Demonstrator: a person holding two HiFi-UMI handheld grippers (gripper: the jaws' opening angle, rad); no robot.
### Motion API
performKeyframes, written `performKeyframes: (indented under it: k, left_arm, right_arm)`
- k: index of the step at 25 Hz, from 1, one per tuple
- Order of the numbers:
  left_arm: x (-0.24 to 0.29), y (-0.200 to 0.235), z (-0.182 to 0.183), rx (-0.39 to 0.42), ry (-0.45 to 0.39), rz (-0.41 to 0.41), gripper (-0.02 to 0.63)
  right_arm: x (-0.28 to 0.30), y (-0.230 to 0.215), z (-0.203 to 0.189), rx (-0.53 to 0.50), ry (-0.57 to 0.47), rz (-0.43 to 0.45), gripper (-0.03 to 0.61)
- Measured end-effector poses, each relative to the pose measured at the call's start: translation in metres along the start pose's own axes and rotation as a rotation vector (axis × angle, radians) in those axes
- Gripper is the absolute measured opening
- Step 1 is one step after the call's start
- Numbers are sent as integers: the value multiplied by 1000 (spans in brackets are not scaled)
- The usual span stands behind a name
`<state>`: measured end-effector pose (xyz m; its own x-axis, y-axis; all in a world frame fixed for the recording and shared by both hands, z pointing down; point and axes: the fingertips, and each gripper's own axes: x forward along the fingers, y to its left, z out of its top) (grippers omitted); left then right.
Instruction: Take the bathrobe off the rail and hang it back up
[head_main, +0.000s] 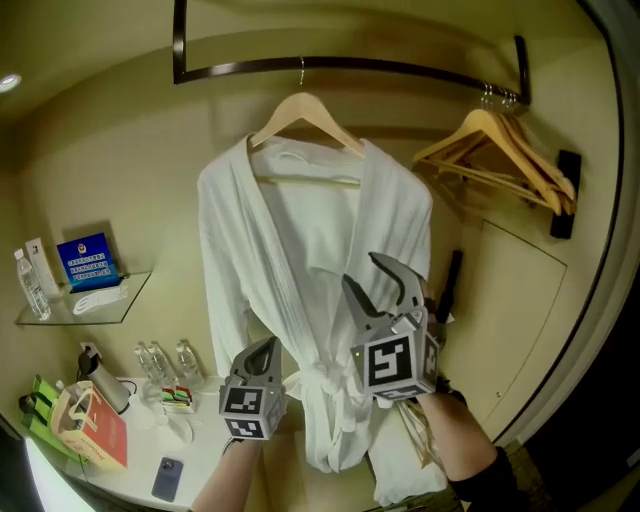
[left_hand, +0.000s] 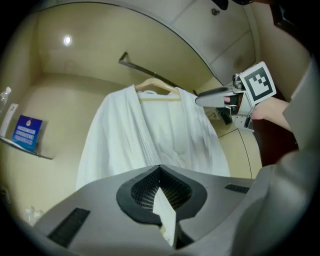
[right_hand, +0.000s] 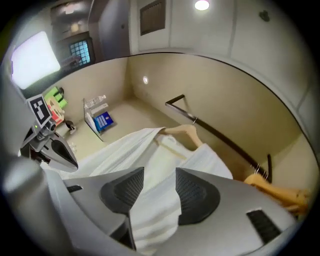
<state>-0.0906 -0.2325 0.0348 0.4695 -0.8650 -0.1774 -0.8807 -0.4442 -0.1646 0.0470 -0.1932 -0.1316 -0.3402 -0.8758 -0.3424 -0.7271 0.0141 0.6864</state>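
Note:
A white bathrobe (head_main: 310, 260) hangs on a wooden hanger (head_main: 305, 110) from the dark rail (head_main: 400, 68), its belt tied low at the front. My right gripper (head_main: 385, 275) is raised in front of the robe's right half, jaws apart, nothing pressed between them. My left gripper (head_main: 268, 350) sits lower, at the robe's belt height, jaws together. In the left gripper view the robe (left_hand: 155, 130) and hanger (left_hand: 157, 87) stand ahead, with the right gripper (left_hand: 206, 100) at the robe's right shoulder. In the right gripper view the robe (right_hand: 150, 150) shows beyond the open jaws.
Spare wooden hangers (head_main: 510, 150) hang at the rail's right end. A glass shelf (head_main: 130, 290) at left carries a blue card and a bottle. Below are water bottles (head_main: 165, 360), a phone (head_main: 167, 478) and a box (head_main: 90, 425). A panel door (head_main: 510, 310) stands right.

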Motion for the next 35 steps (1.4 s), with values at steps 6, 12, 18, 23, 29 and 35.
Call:
performKeyframes:
  k: [6, 12, 18, 23, 29, 35]
  left_arm:
    - [47, 10, 89, 4, -135, -77, 0]
    - [84, 15, 155, 36, -226, -127, 0]
    - [110, 30, 193, 49, -271, -130, 0]
    - [121, 37, 205, 38, -283, -149, 0]
    - [124, 45, 209, 33, -303, -166, 0]
    - [121, 51, 209, 27, -314, -180, 0]
  right_arm:
    - [62, -59, 56, -197, -4, -128, 245]
    - [112, -98, 76, -270, 62, -192, 272]
    - [159, -117, 97, -336, 109, -202, 298]
    - [195, -128, 104, -408, 161, -219, 301]
    - [217, -134, 110, -467, 177, -266, 224]
    - [219, -137, 113, -452, 169, -295, 221]
